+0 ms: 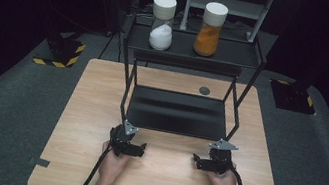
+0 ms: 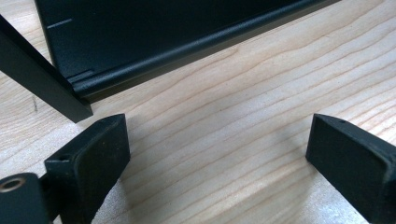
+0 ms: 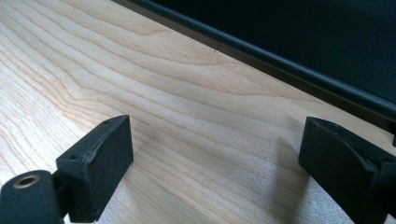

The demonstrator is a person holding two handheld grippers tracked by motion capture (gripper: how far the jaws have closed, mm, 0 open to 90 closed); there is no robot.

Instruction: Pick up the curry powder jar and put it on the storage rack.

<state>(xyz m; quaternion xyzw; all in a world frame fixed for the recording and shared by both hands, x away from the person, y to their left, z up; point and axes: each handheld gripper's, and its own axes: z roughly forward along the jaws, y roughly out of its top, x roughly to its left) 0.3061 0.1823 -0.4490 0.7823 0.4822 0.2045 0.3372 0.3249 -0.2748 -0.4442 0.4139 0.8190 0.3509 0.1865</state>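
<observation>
- A light wooden surface (image 1: 98,112) is sitting in a dark room, seen from above, with grey carpeted floor (image 1: 7,112) lying around it.
- A black metal two-tier rack (image 1: 177,112) is standing on the middle of the surface, reaching toward its far edge; its lower tray is lying flat on the wood and its upper shelf is rising on thin legs.
- Two clear jars with cream lids are standing upright on the upper shelf, well apart from each other: the jar of white powder (image 1: 162,23) toward the shelf's left end, and the jar of orange powder (image 1: 210,29) toward its right end.
- A small dark round disc (image 1: 204,90) is lying on the surface near the far edge, behind the rack's lower tray.
- Two hands are coming in from the near edge, each holding a black gripper low over the wood.
- The left gripper (image 1: 135,149) is sitting just in front of the rack's near left corner leg. In the left gripper view (image 2: 219,154), its jaws are standing wide apart with nothing but bare wood between them, and the rack's corner is lying just ahead.
- The right gripper (image 1: 202,163) is sitting just in front of the rack's near right corner. In the right gripper view (image 3: 215,158), its jaws are likewise standing wide apart and gripping nothing, with the tray's front edge just ahead.
</observation>
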